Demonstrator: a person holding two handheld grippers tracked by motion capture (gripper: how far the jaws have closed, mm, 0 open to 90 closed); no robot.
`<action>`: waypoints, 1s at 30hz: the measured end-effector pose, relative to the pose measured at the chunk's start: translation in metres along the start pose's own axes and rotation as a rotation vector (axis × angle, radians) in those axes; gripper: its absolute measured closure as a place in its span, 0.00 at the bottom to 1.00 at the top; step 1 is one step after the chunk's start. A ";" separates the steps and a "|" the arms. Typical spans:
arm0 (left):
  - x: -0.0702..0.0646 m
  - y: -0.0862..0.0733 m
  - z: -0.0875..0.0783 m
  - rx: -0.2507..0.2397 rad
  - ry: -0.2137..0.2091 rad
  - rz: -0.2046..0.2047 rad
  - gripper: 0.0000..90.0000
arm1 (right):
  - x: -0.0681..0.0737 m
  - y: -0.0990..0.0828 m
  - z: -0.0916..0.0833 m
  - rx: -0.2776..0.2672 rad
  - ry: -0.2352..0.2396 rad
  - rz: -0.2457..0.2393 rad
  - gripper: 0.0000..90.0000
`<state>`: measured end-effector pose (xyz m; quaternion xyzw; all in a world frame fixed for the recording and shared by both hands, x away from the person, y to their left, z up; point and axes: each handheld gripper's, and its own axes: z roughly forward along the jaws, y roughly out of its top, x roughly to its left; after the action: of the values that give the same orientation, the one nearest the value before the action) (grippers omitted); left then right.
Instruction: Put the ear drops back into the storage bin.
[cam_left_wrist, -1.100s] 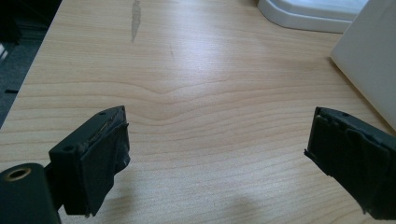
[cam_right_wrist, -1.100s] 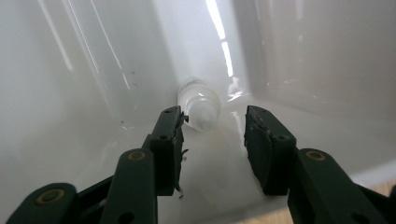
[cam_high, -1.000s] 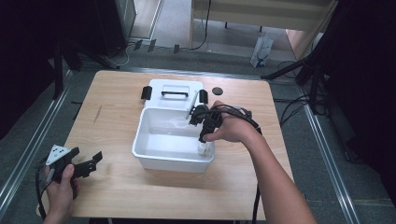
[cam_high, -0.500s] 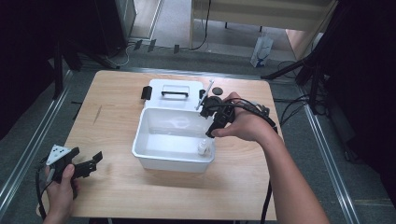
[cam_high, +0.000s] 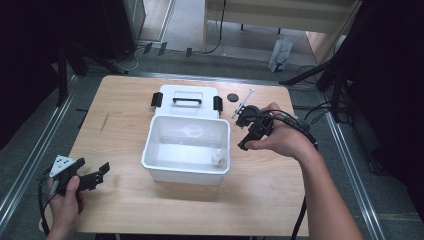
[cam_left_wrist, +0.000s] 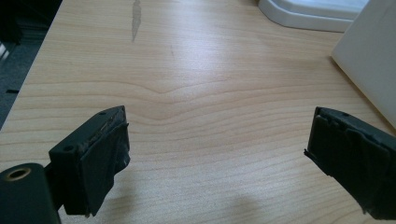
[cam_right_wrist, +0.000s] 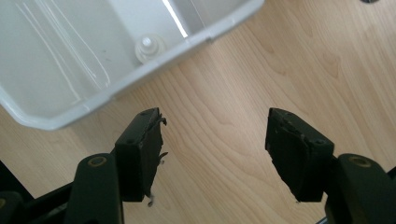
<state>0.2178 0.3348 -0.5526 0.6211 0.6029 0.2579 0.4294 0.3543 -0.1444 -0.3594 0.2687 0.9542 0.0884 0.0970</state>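
2 tools (cam_high: 95, 172) (cam_high: 243, 135) gaping empty, pale wooden table (cam_high: 125, 110), white tub (cam_high: 165, 165), small bottle (cam_high: 217, 158) inside, dark room

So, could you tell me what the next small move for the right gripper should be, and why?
Probably swing the right gripper toward the thin white stick lying on the table beyond it. The small white bottle already stands in the bin's near right corner, and the jaws, just opened, are empty over bare wood beside the bin. The stick looks like the nearest loose item.
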 end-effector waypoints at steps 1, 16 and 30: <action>0.000 0.000 0.000 0.000 0.000 -0.003 0.07 | -0.004 -0.007 0.002 0.003 0.000 0.017 0.40; 0.000 0.000 0.000 0.001 0.002 -0.002 0.07 | -0.024 -0.061 0.029 0.026 0.021 0.140 0.35; 0.000 0.000 -0.001 -0.002 0.006 -0.002 0.07 | -0.029 -0.114 0.067 0.043 0.025 0.249 0.20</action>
<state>0.2172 0.3350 -0.5525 0.6193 0.6044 0.2599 0.4285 0.3377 -0.2475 -0.4450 0.3862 0.9162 0.0824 0.0676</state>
